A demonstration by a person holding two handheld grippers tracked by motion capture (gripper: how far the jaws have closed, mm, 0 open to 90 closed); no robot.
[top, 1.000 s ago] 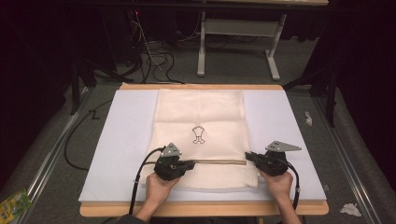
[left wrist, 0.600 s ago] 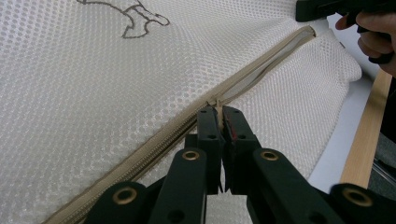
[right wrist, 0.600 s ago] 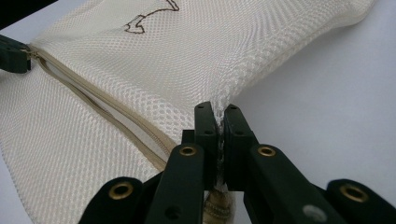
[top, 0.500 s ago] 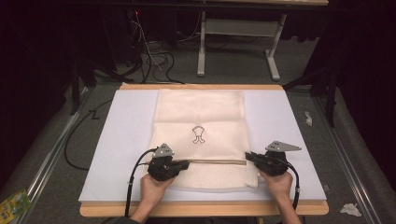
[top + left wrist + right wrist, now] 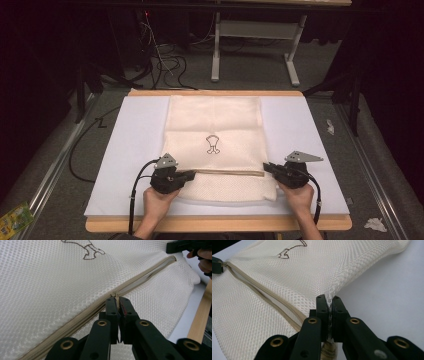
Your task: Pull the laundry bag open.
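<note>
Bag: cream mesh bag [image 5: 215,145] mid-tabletop, reaching the near edge.
Left gripper [image 5: 117,300]: clamped on what looks like the zipper pull [image 5: 115,295].
Right gripper [image 5: 329,300]: pinching the bag's edge.
Surface: white sheet [image 5: 135,145] over wooden table [image 5: 220,224].
Room: dark, cables [image 5: 165,62] on grey floor.

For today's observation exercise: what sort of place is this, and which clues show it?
Probably a lab or workshop recording station: a white-covered table, loose cables on grey carpet, and a desk frame against a dark backdrop.
</note>
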